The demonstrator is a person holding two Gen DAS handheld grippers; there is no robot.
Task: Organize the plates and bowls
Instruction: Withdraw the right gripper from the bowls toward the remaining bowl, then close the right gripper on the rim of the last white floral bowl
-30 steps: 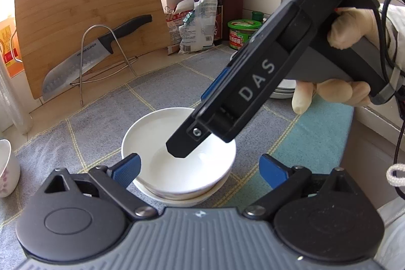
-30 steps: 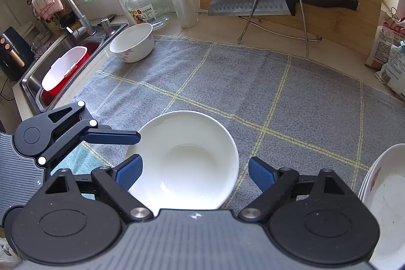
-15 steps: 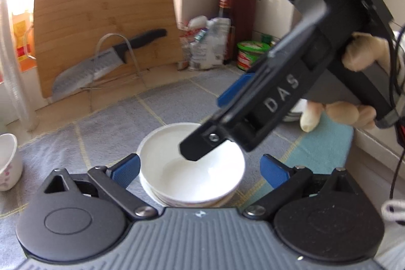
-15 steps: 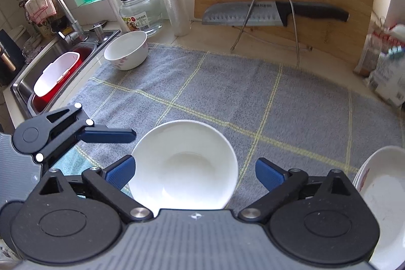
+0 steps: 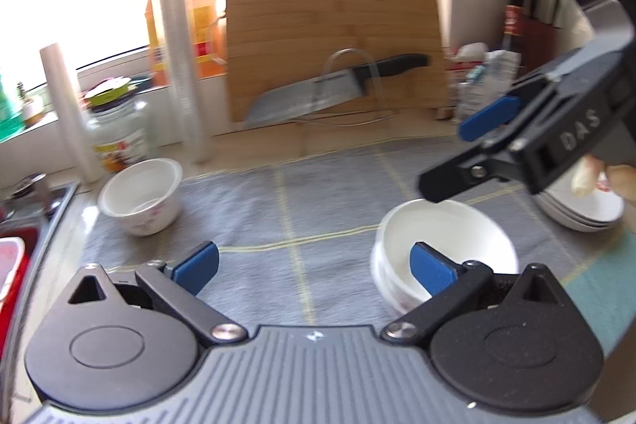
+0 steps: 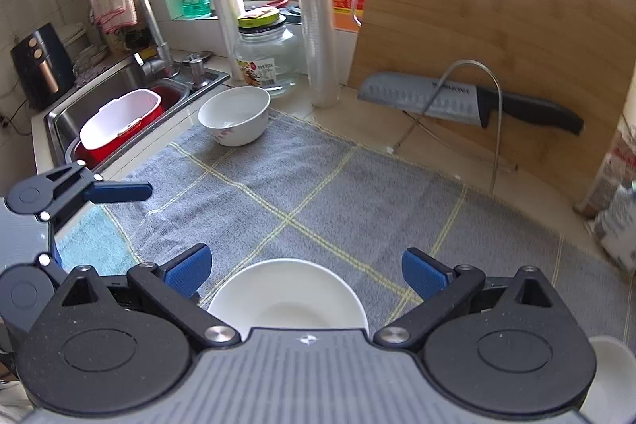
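Left wrist view: grey mat (image 5: 318,193) across the counter. Stacked white bowls (image 5: 445,245) at right on it, flowered bowl (image 5: 141,199) far left, plates (image 5: 580,209) far right. Left gripper (image 5: 314,267) just widened, jaws apart, empty. Right gripper (image 6: 304,269) above the stack, jaws apart, empty.

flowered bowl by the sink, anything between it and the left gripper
Nothing visible stands between them. The left gripper is open and empty, and only bare grey cloth lies between it and the flowered bowl. The stacked white bowls and the right gripper sit off to the other side.
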